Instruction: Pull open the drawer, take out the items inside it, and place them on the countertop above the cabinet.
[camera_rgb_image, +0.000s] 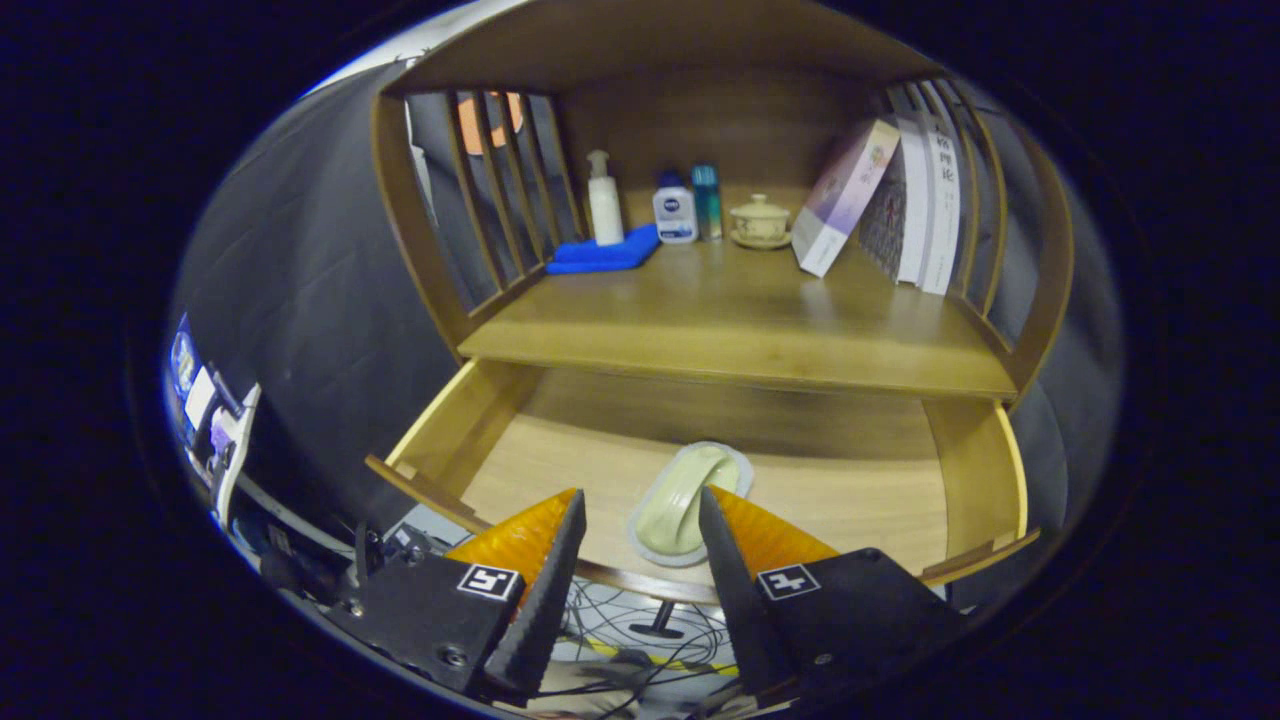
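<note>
Drawer (960, 470) pulled open; pale dish (688, 498) near front edge; gripper (640, 500) fingers spread, straddling it.

**Wood, plastic, cloth**

The cabinet (740, 320) and open drawer (560, 440) are smooth, light wood with a soft sheen. The soap dish (685, 500) in the drawer looks like glossy plastic. The blue cloth (600, 255) is matt. The bottles (676, 212) are shiny plastic; the books (840, 200) have glossy paper covers.
</note>
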